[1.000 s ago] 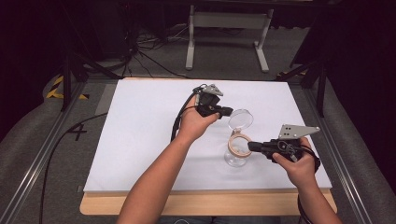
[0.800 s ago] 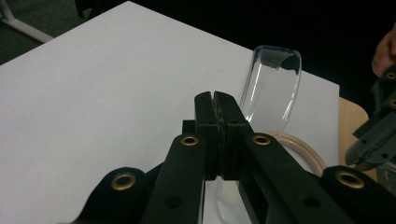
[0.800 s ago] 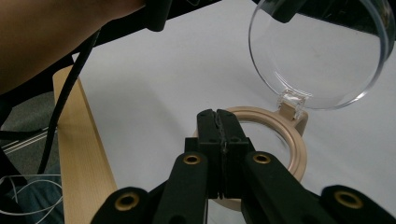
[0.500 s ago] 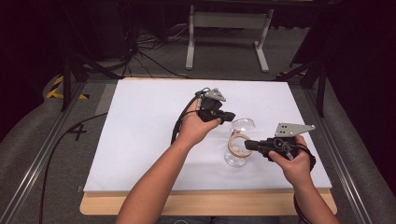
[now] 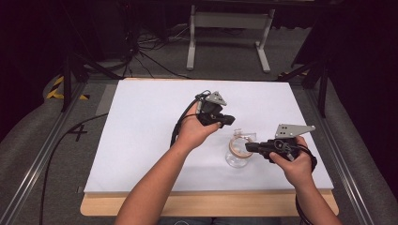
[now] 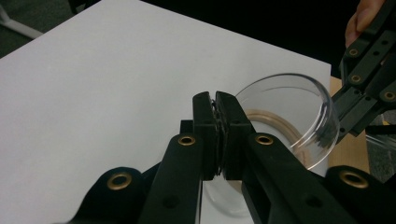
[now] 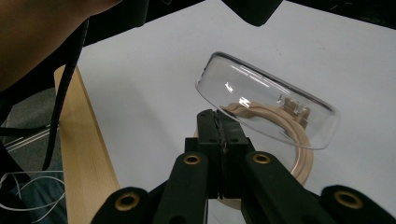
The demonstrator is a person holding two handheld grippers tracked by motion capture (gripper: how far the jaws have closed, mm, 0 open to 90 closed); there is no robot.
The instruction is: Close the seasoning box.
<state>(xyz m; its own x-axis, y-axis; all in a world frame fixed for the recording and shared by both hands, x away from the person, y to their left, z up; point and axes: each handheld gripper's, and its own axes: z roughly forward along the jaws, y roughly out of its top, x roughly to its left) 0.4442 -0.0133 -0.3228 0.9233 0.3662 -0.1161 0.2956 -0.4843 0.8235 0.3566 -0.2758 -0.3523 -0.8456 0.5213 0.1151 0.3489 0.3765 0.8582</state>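
High view: glass jar [image 5: 237, 157] stands on counter [image 5: 141, 140], its clear lid [image 5: 244, 137] tilted above the mouth. Left tongs [image 5: 229, 121] pinch lid rim; right tongs [image 5: 248, 147] clamp jar's tan collar [image 5: 237, 149].

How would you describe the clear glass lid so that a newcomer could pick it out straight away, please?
On the white table, look right of centre, between the left gripper and the right gripper. There a clear jar stands, with a tan ring at its mouth; the glass lid is the tilted transparent dome over it.
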